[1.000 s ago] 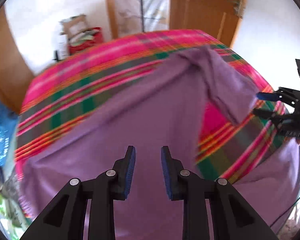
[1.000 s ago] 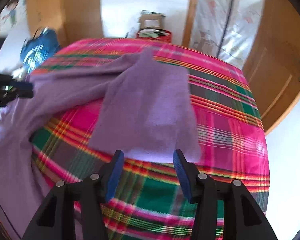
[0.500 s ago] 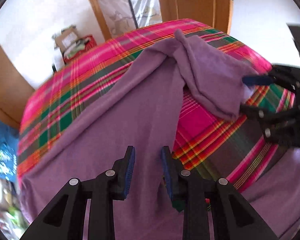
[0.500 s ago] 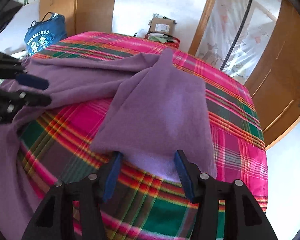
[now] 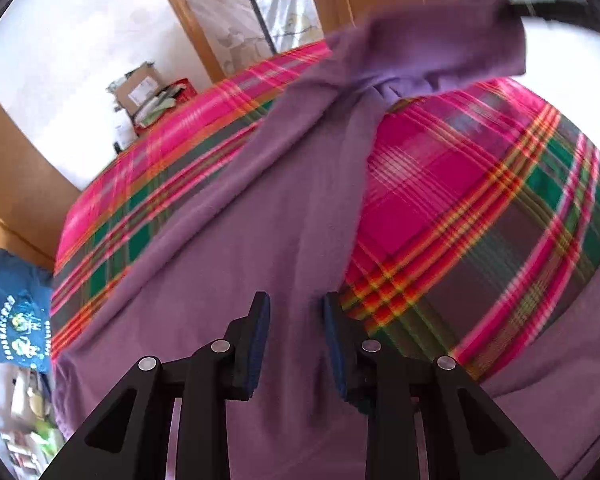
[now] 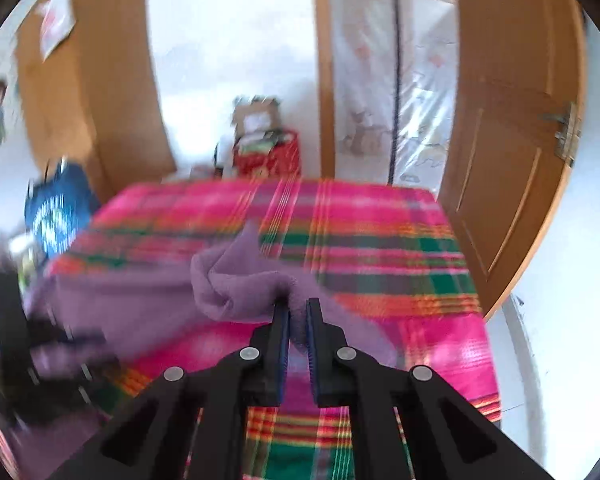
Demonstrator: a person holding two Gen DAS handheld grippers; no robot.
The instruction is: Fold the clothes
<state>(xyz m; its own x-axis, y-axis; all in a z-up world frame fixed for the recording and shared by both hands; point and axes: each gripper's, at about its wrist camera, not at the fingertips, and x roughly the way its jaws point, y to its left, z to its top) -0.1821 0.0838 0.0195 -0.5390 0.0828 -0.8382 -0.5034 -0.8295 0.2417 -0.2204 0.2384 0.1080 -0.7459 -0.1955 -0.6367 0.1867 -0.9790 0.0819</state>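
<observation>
Plaid bed [image 5: 480, 200] under both my tongs. Purple garment [image 5: 240, 240] spread across it, running fwd from my left tongs [image 5: 294, 338], jaws apart above cloth. Right tongs [image 6: 297, 334] raised, clamped on garment's bunched sleeve end.

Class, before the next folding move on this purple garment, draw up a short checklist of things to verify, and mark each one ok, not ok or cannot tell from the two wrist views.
1. Right gripper shut on the soft purple garment: ok.
2. Gripped part lifted off the pink, green and orange plaid bedcover: ok.
3. Left gripper gripping fabric: not ok; its fingers stand apart above the garment.
4. Garment lying flat: not ok; it is bunched near the right gripper.
5. Which part of the garment the right gripper holds: cannot tell, blurred.
6. Bare bedcover to fold onto: ok.
</observation>
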